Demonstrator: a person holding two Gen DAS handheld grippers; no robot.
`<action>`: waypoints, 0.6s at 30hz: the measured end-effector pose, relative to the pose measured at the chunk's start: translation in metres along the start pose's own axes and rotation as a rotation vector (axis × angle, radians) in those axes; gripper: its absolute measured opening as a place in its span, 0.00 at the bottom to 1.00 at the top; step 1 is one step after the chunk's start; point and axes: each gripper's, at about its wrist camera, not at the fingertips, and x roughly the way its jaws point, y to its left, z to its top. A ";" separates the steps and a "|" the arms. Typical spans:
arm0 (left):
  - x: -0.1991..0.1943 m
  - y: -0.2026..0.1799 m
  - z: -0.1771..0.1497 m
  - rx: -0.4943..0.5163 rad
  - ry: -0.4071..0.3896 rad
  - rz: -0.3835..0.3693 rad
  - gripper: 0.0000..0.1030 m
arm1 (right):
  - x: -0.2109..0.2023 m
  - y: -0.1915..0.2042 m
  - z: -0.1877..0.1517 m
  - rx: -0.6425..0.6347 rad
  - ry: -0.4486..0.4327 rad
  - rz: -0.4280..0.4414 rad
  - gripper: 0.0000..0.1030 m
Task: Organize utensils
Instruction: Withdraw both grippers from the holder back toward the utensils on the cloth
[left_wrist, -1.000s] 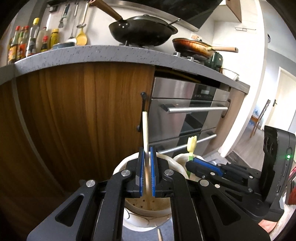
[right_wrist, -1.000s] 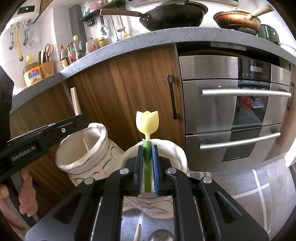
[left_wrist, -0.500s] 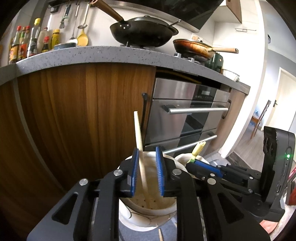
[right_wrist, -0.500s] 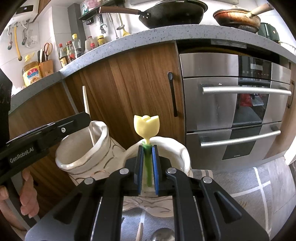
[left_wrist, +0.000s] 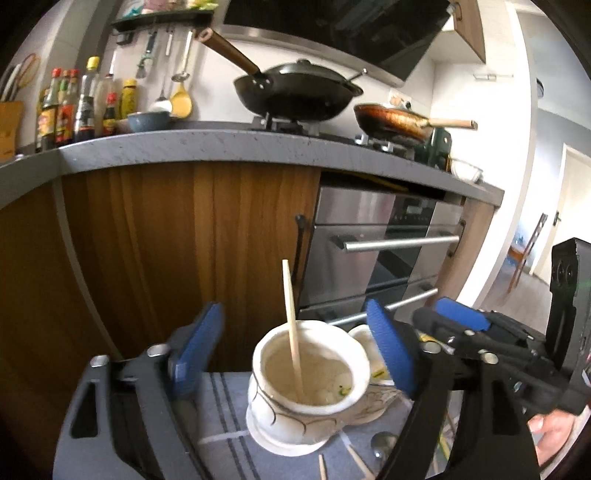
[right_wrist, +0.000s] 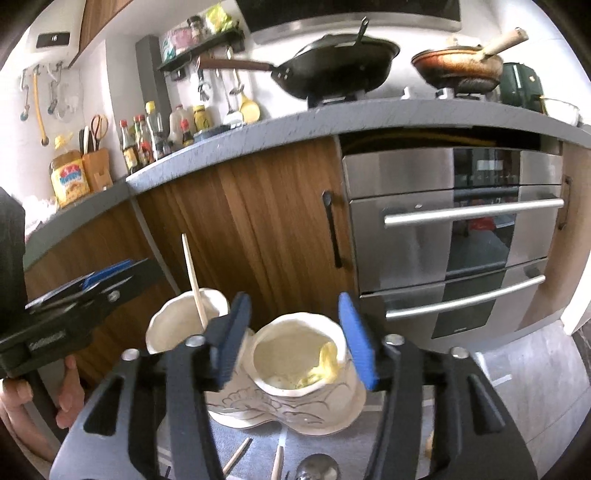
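A white double ceramic utensil holder (left_wrist: 314, 410) (right_wrist: 295, 402) stands on a grey mat. A wooden chopstick (left_wrist: 291, 325) (right_wrist: 194, 280) leans upright in its left cup. The yellow tulip-topped utensil (right_wrist: 327, 360) lies inside the right cup, only its head showing. My left gripper (left_wrist: 291, 350) is open wide above the left cup, holding nothing. My right gripper (right_wrist: 293, 336) is open wide above the right cup, empty. Each gripper shows in the other's view: the right one (left_wrist: 480, 332) and the left one (right_wrist: 85, 291).
Loose chopsticks (right_wrist: 236, 456) and a metal spoon (right_wrist: 317, 469) lie on the grey mat (left_wrist: 221, 402) in front of the holder. Behind stand wooden cabinet doors (left_wrist: 177, 251) and a steel oven (right_wrist: 454, 229). Pans sit on the counter (left_wrist: 229, 144) above.
Both grippers opened wide and pulled back. The chopstick dropped into the left cup and the tulip utensil dropped into the right cup.
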 end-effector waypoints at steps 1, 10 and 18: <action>-0.003 0.000 0.000 0.000 0.002 -0.001 0.79 | -0.005 -0.003 0.000 0.008 -0.007 -0.006 0.63; -0.029 -0.009 -0.021 0.066 0.030 0.088 0.95 | -0.055 -0.035 -0.008 0.029 -0.066 -0.095 0.95; -0.027 0.002 -0.057 0.003 0.144 0.101 0.95 | -0.071 -0.047 -0.039 -0.075 0.038 -0.161 0.95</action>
